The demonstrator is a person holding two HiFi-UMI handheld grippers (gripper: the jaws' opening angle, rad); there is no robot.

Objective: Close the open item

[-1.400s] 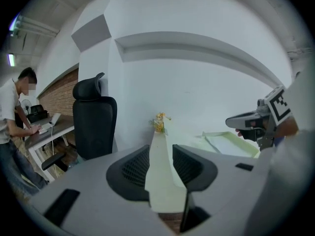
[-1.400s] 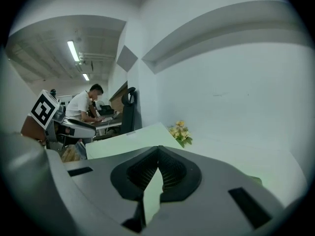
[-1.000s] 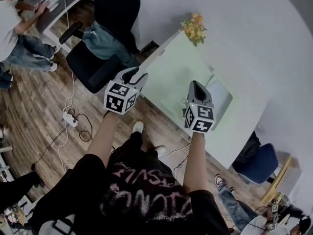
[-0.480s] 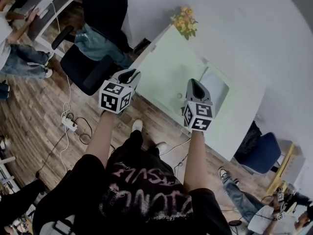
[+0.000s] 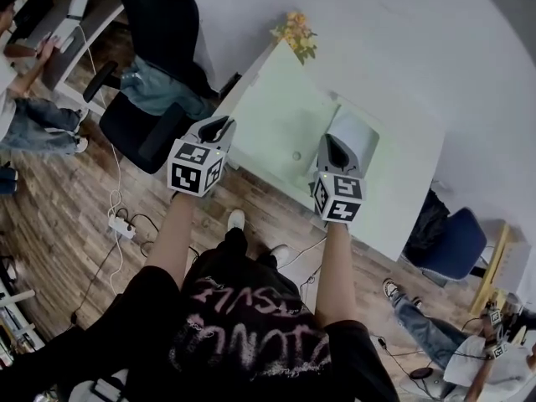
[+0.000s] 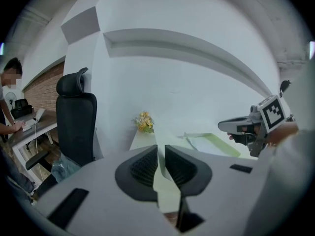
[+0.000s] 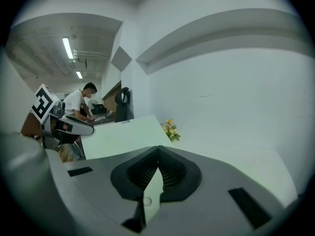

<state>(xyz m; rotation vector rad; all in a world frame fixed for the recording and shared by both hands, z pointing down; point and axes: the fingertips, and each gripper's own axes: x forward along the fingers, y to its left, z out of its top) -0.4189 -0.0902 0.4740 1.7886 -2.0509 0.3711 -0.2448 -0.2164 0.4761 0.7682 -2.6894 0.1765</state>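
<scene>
Table (image 5: 276, 115) nearer now; left gripper (image 5: 219, 126) closing empty, right gripper (image 5: 331, 143) pinched together; closed jaws may shove the centre-right open item (image 5: 365, 135).

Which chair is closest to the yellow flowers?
The black office chair. It stands at the end of the table where the yellow flowers are, while the blue chair is at the table's opposite end, far from them.

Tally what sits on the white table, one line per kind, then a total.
Flower bunch: 1
Open item: 1
Small round object: 1
Total: 3
</scene>
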